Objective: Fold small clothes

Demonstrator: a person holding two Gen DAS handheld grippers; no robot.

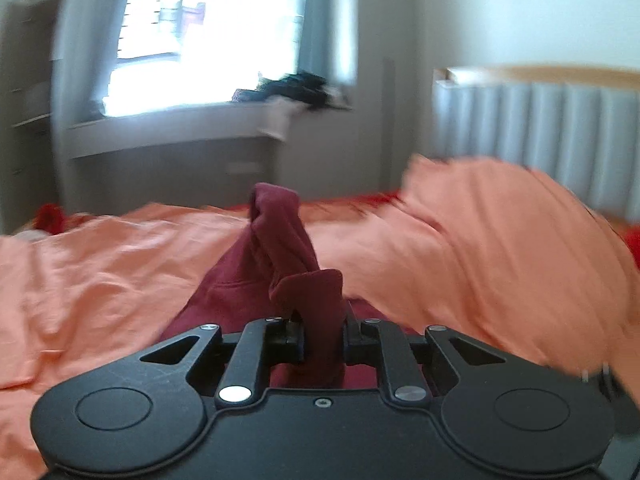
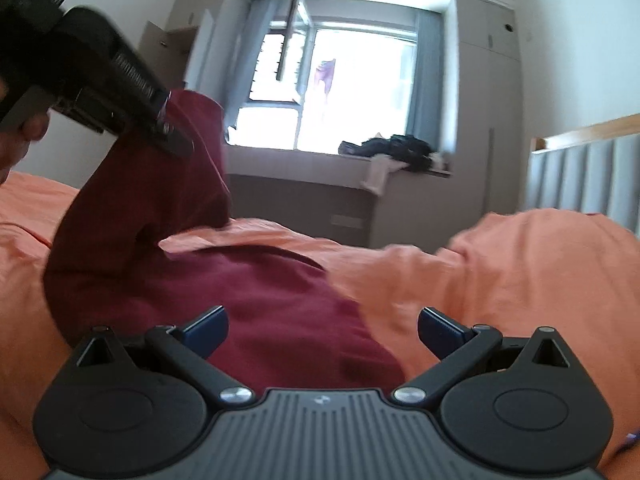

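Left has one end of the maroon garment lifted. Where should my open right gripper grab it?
Take the maroon garment at its flat edge lying just ahead of the right gripper, coming in low from the near side. The left gripper already pinches the raised end, so that slack edge is probably freest.

We're in a home bedroom here: a bed (image 2: 520, 280) under orange sheets, a padded headboard (image 2: 584, 176), a curtained window (image 2: 340, 80) with clothes (image 2: 396, 148) heaped on its sill, built-in wardrobes (image 2: 484, 80) alongside.

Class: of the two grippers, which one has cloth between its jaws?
The left gripper: shut on the maroon garment. The right gripper hangs open.
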